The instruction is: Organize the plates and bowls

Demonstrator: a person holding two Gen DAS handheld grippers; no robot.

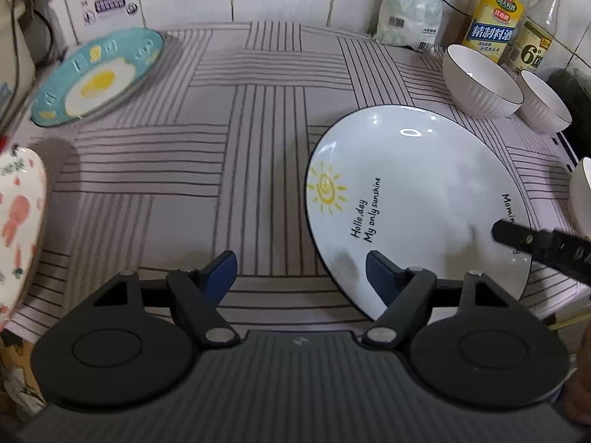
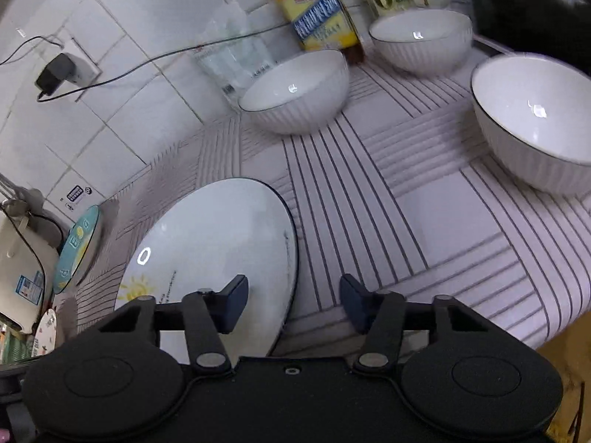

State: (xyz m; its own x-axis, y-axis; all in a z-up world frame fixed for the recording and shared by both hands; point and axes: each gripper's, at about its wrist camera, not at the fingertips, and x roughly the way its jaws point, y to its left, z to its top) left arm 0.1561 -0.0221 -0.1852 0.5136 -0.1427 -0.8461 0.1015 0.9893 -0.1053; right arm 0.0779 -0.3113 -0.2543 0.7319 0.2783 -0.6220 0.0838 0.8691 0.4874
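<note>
The sun plate [image 1: 413, 199] lies flat on the striped table [image 1: 229, 118], and everything else is placed from it. The left claw [image 1: 301, 271] hangs released over its near rim, one finger above the plate, one above the cloth, gripping nothing. The right claw [image 2: 293, 301] straddles its right edge, jaws apart, pressing on nothing. Three ribbed bowls [image 2: 295, 92] stand beyond the plate, near the bottles [image 1: 495, 14]. The egg plate [image 1: 96, 77] sits well away to its far left.
</note>
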